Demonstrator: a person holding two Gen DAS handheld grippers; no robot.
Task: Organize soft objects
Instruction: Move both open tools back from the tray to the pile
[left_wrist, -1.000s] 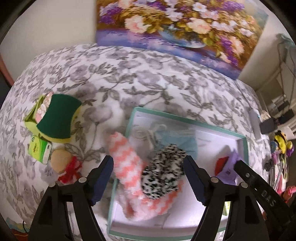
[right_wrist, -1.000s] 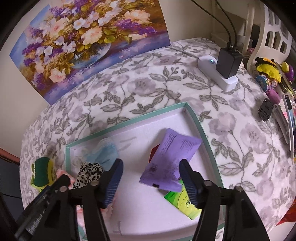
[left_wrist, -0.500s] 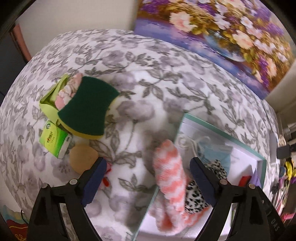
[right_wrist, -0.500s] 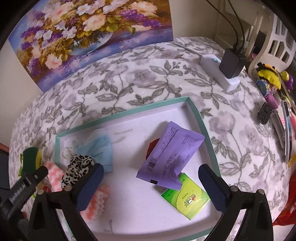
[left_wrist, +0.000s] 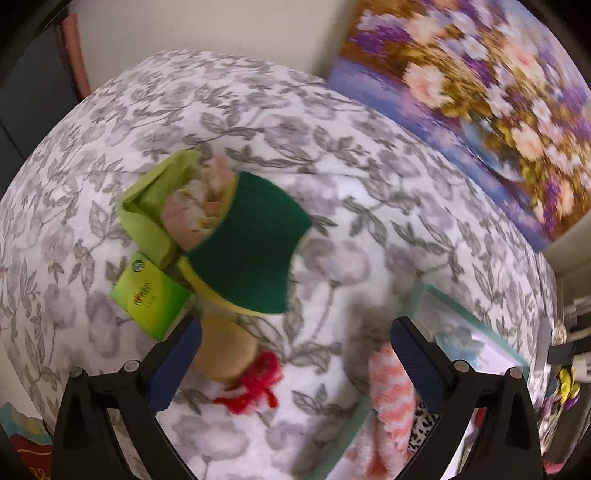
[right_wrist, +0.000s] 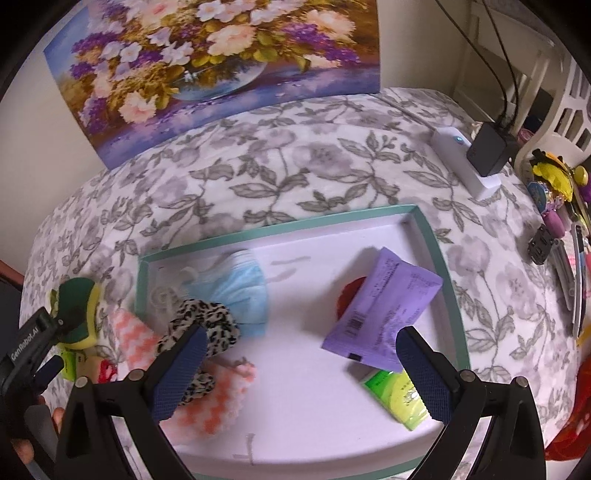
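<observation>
On the left gripper (right_wrist: 48, 369): "GenRobot.AI"

Left hand-held gripper (left_wrist: 291, 360) opening, empty; right hand-held gripper (right_wrist: 301, 369) spread wide, empty

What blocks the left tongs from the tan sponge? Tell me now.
Nothing visible does. The left tongs, still opening and empty, hang over the tan sponge. A red yarn bow lies against it, a green tissue pack beside it; neither covers it.
</observation>
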